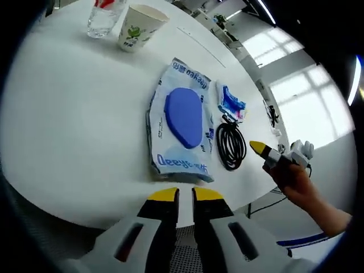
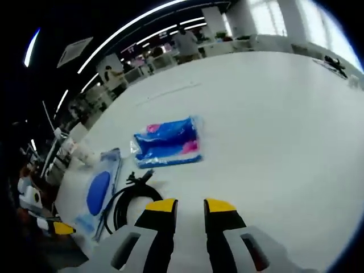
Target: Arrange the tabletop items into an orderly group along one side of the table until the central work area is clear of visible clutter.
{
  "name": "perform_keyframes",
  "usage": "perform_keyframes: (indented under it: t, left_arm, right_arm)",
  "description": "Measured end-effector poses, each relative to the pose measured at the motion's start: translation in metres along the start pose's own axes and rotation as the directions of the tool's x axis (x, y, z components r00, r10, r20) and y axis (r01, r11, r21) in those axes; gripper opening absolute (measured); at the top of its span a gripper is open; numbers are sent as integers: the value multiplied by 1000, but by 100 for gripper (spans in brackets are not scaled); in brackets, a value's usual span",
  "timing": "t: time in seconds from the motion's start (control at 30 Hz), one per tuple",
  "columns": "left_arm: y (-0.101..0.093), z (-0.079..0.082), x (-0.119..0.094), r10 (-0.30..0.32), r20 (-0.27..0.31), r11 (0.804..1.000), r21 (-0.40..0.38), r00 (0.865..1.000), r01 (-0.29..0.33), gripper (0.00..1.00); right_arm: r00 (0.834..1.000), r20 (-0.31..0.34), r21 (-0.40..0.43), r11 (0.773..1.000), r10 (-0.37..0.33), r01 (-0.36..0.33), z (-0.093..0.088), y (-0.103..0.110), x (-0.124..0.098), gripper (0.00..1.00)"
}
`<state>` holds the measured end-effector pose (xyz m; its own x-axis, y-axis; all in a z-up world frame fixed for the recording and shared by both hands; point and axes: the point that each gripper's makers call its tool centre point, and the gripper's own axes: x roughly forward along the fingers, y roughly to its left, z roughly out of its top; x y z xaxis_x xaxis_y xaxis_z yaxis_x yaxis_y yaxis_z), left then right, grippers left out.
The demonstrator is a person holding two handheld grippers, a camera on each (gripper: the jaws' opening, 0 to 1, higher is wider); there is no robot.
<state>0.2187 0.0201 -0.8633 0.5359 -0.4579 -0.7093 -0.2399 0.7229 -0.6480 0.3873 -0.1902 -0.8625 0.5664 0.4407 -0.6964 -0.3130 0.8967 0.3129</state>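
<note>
1. In the left gripper view, the left claw hovers at the near edge of a round white tabletop, its yellow-tipped jaws a narrow gap apart and holding nothing.
2. Just ahead of that claw lies a wet-wipes pack with a blue oval lid.
3. Beside the pack, to the claw's right, sits a coiled black cable, and just beyond the coil a small blue tissue packet.
4. Far ahead and to the left stand a paper cup and, next to it, a clear glass.
5. The right claw appears in the right gripper view, jaws slightly apart and empty, above the tabletop.
6. The cable coil lies just left of that claw, and the tissue packet is ahead of it.
7. In the left gripper view a hand holds the right claw off the tabletop's right edge; its jaws are too small there to judge.
</note>
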Motion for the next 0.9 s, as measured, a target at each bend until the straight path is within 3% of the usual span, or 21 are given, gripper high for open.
perform_keyframes:
  t: [0.23, 0.37, 0.47, 0.57, 0.9]
  left_arm:
    - [-6, 2, 11, -13, -2, 1000, -25, 1000, 13, 8]
    - [-9, 2, 16, -15, -9, 1000, -28, 1000, 15, 9]
    - [-11, 4, 18, -19, -5, 997, -72, 1000, 19, 9]
    - [-7, 8, 22, 17, -6, 1000, -22, 1000, -17, 10]
    - [-13, 16, 32, -1, 23, 993, -120, 1000, 4, 13]
  right_arm:
    - [1000, 7, -8, 1000, 12, -12, -16, 14, -15, 17]
    - [1000, 16, -9, 1000, 18, -18, -17, 20, -20, 17]
    - [999, 25, -17, 1000, 22, -22, -18, 28, -27, 17]
    - [999, 39, -7, 1000, 25, -25, -17, 33, -32, 17]
    - [998, 53, 9, 999, 36, -37, -17, 41, -39, 16]
